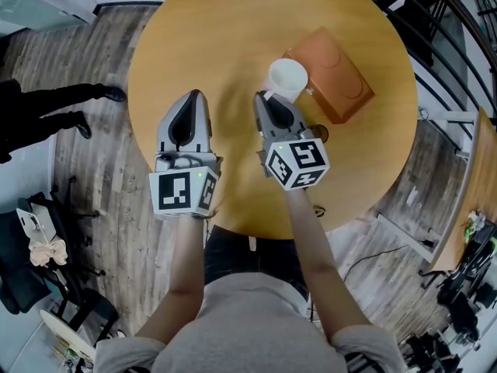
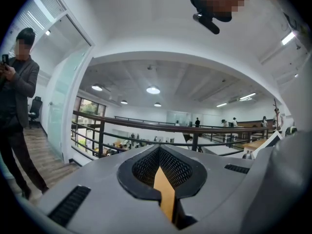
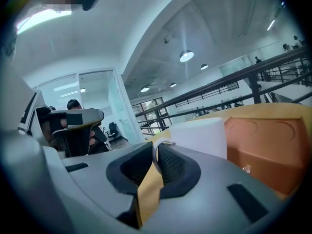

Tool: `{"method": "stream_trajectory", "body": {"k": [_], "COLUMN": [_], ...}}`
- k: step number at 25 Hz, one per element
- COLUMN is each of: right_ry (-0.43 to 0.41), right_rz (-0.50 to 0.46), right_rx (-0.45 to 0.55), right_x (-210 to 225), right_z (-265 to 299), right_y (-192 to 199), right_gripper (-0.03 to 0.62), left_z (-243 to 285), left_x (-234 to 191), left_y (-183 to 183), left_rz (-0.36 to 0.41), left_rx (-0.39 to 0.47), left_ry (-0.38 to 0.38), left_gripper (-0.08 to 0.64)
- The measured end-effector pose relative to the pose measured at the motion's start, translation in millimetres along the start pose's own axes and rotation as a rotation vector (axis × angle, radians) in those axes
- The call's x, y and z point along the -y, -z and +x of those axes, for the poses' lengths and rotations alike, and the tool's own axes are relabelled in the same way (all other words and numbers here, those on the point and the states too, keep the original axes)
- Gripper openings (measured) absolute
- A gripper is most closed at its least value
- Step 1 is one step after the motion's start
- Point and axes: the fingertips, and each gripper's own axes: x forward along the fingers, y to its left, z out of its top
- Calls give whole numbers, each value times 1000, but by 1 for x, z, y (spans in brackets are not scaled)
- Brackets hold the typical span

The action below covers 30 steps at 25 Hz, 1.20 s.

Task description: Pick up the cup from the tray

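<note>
A white cup [image 1: 287, 77] stands at the left edge of the orange tray [image 1: 335, 84] on the round wooden table [image 1: 233, 37]. My right gripper [image 1: 263, 97] reaches it from the near side. In the right gripper view the cup [image 3: 201, 137] sits just beyond the jaws, and its thin white handle [image 3: 155, 150] is pinched between them, with the tray [image 3: 268, 150] on its right. Whether the cup rests on the table or hangs just above it, I cannot tell. My left gripper [image 1: 194, 96] hovers over bare table to the left, its jaws [image 2: 159, 156] together with nothing held.
A person in dark clothes [image 2: 18, 82] stands off the table's left side, with dark legs and shoes [image 1: 54, 109] on the plank floor. A metal railing [image 2: 146, 126] runs beyond the table. A white shelf unit [image 1: 446, 216] stands at the right, and chairs [image 1: 46, 286] stand at lower left.
</note>
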Motion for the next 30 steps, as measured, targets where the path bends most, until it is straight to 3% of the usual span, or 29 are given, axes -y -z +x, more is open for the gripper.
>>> {"method": "stream_trajectory", "body": {"k": [11, 30], "right_ry": [14, 20], "right_rz": [35, 58], "right_rx": [-65, -77], "right_x": [8, 20], "right_z": [12, 15], "right_y": [45, 64], "right_gripper": [34, 34], "left_z": [-2, 4], "left_x": [-1, 1], "left_y": [10, 14], "left_rz": [-2, 6], "left_rx": [-14, -28], "left_ry": [10, 18], "left_gripper": [3, 3]}}
